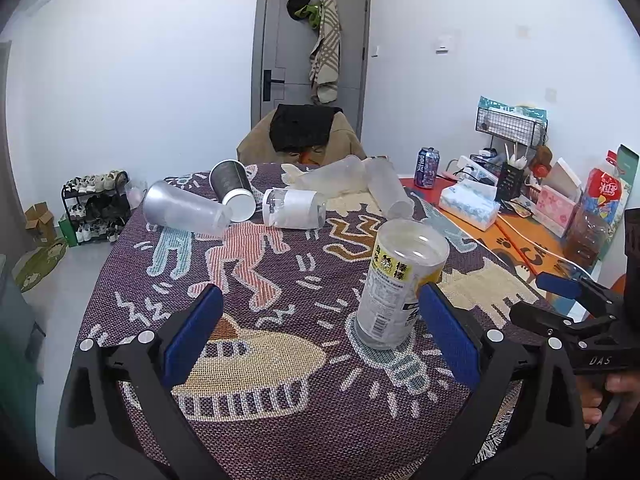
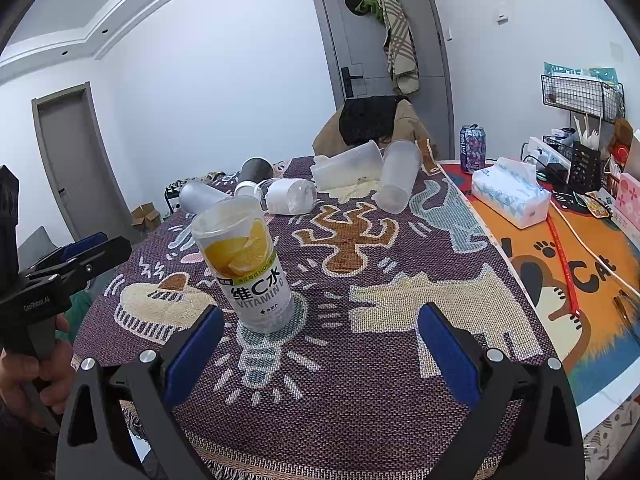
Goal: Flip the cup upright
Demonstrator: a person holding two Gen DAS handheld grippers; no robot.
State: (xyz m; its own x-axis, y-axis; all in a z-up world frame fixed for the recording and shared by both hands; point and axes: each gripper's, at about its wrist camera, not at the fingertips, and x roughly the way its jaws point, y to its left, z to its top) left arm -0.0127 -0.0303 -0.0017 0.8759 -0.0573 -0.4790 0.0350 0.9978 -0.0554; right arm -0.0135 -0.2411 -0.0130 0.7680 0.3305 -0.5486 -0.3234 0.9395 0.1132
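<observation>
Through the left wrist camera I see the cup [image 1: 396,284] standing upright on the patterned bench [image 1: 280,432], open mouth up, just ahead of my left gripper [image 1: 320,332], jaws released. From the right wrist, its lemon label faces me; my right gripper [image 2: 320,338] is released too, empty.

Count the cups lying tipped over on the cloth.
5, along the far edge, left to right: clear cup, dark cup, white-labelled cup, frosted cup, second frosted cup. Others may hide behind them.
</observation>
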